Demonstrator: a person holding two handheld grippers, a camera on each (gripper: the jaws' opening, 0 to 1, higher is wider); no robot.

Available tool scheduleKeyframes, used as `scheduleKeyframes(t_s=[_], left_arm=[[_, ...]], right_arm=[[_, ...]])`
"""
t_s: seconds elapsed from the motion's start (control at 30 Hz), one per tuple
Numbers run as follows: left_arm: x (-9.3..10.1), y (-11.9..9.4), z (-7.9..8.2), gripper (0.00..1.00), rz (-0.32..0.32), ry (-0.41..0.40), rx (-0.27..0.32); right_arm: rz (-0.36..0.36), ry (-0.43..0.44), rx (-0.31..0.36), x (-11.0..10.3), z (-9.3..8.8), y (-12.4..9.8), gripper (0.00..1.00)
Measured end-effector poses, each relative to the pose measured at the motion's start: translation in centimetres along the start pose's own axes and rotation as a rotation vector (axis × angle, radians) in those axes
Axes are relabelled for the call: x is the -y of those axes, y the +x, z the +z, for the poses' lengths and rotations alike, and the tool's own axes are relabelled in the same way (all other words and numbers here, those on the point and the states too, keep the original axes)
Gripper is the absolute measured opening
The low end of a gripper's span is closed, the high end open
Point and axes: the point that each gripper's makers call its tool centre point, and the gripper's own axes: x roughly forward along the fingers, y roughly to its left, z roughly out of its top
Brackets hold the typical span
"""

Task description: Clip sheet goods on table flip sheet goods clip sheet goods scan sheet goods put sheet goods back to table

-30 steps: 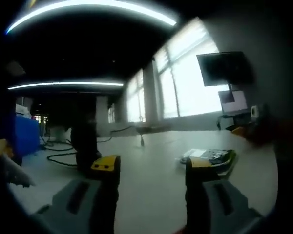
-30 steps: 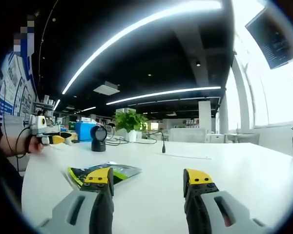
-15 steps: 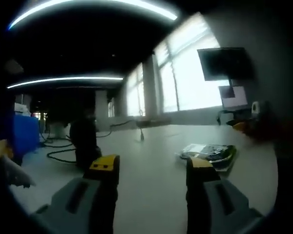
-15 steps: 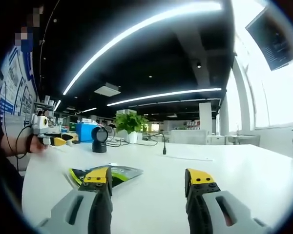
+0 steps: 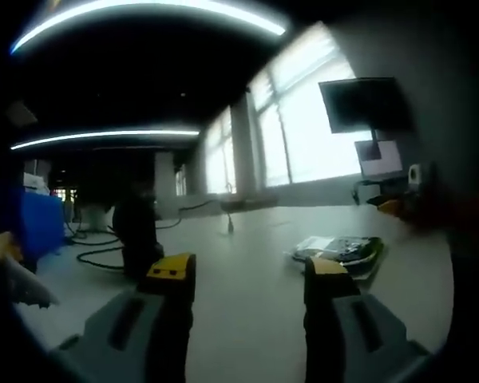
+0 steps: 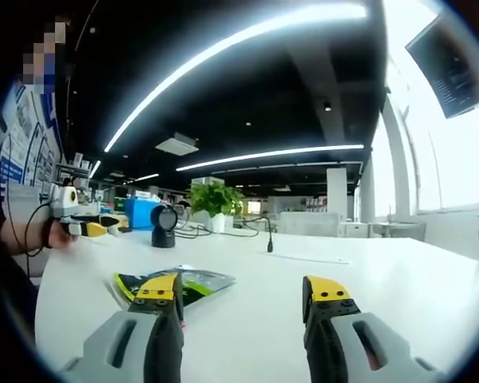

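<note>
The right gripper (image 6: pixel 243 299) hangs low over the white table (image 6: pixel 399 279) with its yellow-tipped jaws spread wide and nothing between them. The sheet pack (image 6: pixel 195 281), green and dark, lies flat on the table just beyond the left jaw tip, apart from it. Farther back stand a black scanner (image 6: pixel 164 226), a potted plant (image 6: pixel 211 201) and a blue bin (image 6: pixel 138 214). The left gripper (image 5: pixel 249 275) is also spread and empty above the table (image 5: pixel 247 319); in its view the pack (image 5: pixel 343 250) lies flat past the right jaw, and the scanner (image 5: pixel 136 235) stands dark beyond the left jaw. In the right gripper view, a hand (image 6: pixel 41 235) holds the left gripper (image 6: pixel 92 224) near the table's edge.
</note>
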Motion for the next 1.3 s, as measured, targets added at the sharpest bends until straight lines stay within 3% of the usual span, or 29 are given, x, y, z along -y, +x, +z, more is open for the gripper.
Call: scheduleKeyframes(t_s=[0.27, 0.47, 0.63, 0.83, 1.1, 1.3], left_arm=[[0.3, -0.2, 0.1, 0.47, -0.009, 0.001, 0.004], [0.3, -0.3, 0.0, 0.47, -0.005, -0.013, -0.002], [0.4, -0.2, -0.5, 0.45, -0.006, -0.023, -0.025], [0.3, -0.2, -0.2, 0.45, -0.007, -0.03, -0.008], [0.9, -0.2, 0.1, 0.41, -0.031, -0.026, 0.003], [0.8, -0.2, 0.2, 0.41, -0.031, -0.046, 0.009]], right_arm=[[-0.017, -0.002, 0.035, 0.3, 0.9, -0.2, 0.54], [0.0, -0.005, 0.026, -0.4, 1.0, 0.2, 0.54], [0.044, -0.033, 0.038, -2.4, 2.4, 0.5, 0.54], [0.091, -0.077, 0.067, -4.1, 4.2, 1.6, 0.54], [0.202, -0.187, 0.023, -8.0, 4.3, 3.0, 0.53], [0.242, -0.233, 0.011, -9.7, 3.7, 3.6, 0.52]])
